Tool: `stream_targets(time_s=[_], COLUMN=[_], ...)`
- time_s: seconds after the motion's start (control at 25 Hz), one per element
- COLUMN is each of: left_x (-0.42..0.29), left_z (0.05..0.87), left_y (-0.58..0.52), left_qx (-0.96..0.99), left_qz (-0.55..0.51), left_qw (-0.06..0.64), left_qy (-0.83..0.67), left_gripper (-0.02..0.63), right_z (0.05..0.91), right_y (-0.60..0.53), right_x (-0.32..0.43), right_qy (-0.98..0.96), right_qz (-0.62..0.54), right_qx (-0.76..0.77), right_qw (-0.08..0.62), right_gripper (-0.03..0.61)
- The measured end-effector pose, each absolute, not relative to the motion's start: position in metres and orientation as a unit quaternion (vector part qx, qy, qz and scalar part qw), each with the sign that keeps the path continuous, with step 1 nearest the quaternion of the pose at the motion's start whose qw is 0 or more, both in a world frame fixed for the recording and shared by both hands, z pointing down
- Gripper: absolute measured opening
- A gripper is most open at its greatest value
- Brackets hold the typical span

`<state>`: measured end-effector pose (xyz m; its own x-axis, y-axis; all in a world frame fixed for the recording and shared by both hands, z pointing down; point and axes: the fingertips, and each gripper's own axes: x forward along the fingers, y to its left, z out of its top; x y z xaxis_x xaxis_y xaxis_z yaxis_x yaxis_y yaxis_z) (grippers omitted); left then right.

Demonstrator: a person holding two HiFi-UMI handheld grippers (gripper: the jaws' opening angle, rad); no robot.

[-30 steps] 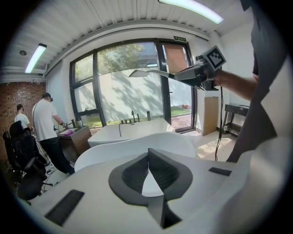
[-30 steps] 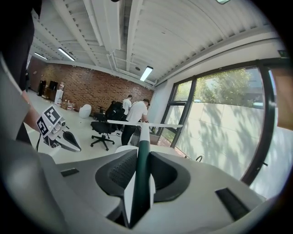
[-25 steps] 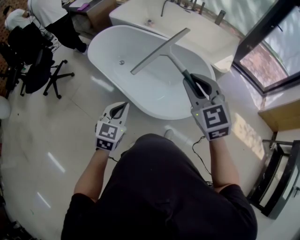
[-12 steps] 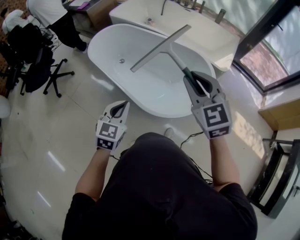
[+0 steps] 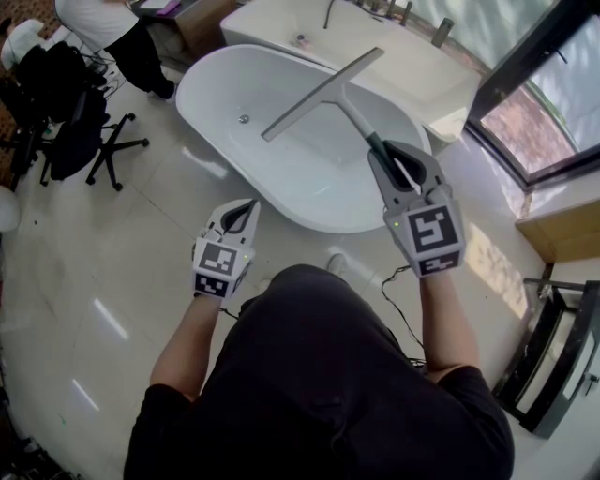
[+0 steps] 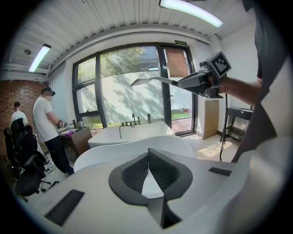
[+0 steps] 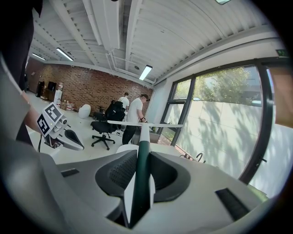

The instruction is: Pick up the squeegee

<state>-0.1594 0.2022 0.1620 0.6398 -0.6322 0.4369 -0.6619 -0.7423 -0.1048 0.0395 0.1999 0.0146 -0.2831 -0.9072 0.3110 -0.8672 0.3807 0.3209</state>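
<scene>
The right gripper (image 5: 392, 161), at 2 o'clock in the head view, has its 2 jaws closed to a narrow gap on the dark green handle of the squeegee (image 5: 323, 94). In the right gripper view the handle runs straight up between the ribbed pads, which press it from both sides. The squeegee is held in the air, and its long pale blade lies crosswise at 12 o'clock, above the white bathtub (image 5: 281, 173).

That tub is an oval freestanding basin on the glossy floor. Its bare white inside shows 1 small round drain (image 5: 244, 119) toward 11 o'clock. Behind it, a second, built-in tub (image 5: 394, 66) with a curved faucet (image 5: 328, 11) sits by the window (image 5: 553, 94) at 1 o'clock.

The left gripper (image 5: 246, 212), at 9 o'clock, has its jaws brought together at the tips and grips nothing. It hangs just outside the near rim of the oval tub.

A black office chair (image 5: 80, 131) stands at 10 o'clock, near a person (image 5: 103, 19) in a white shirt.
</scene>
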Motion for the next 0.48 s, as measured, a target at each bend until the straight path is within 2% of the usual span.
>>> stream_targets(time_s=[0.48], left_x=[-0.1571], left_z=[0.1617], left_y=[0.2017], left_qx=[0.905], left_qz=[0.23], left_qw=[0.032], left_qy=[-0.358], left_gripper=[0.003], right_z=[0.0115], right_y=[0.2008], right_x=[0.0426], right_qy=[-0.798], right_qz=[-0.045], right_qx=[0.557], right_qw=[0.224], right_gripper=[0.098])
